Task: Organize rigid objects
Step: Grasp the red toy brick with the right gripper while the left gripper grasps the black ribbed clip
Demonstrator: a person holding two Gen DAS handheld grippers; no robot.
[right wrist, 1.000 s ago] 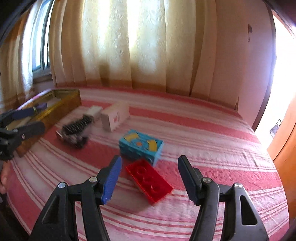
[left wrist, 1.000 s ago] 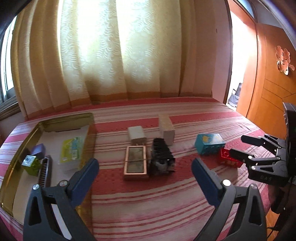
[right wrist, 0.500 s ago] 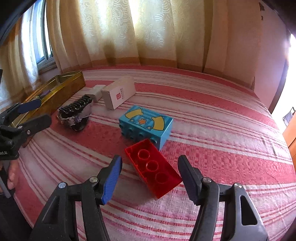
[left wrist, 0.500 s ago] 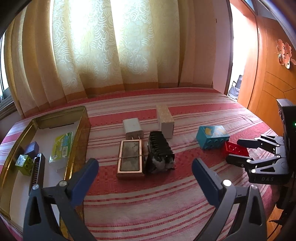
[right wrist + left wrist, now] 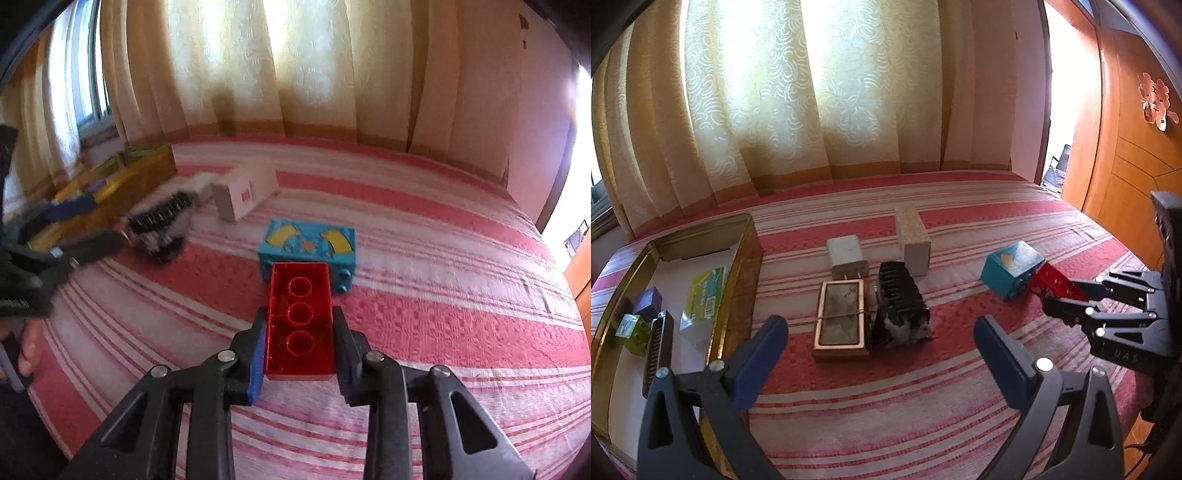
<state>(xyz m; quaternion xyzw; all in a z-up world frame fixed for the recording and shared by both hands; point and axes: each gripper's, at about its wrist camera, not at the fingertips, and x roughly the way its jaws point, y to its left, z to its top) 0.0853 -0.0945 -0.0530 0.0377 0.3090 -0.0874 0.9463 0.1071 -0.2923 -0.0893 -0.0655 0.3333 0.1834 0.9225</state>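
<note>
translucent red plastic brick (image 5: 300,320) with three ring marks; turquoise toy block (image 5: 309,242) bearing yellow arcs; bedspread (image 5: 443,295) striped red and white; cream curtains (image 5: 812,92) with swirl pattern; gold metal tray (image 5: 746,258); blue gripper pads (image 5: 759,360).

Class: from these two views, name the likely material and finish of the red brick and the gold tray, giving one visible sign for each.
Red brick: probably glossy, translucent plastic; its moulded tubes glow where light passes through.
Gold tray: likely thin metal with a shiny brassy finish; its narrow rim and wall glint and reflect.
</note>
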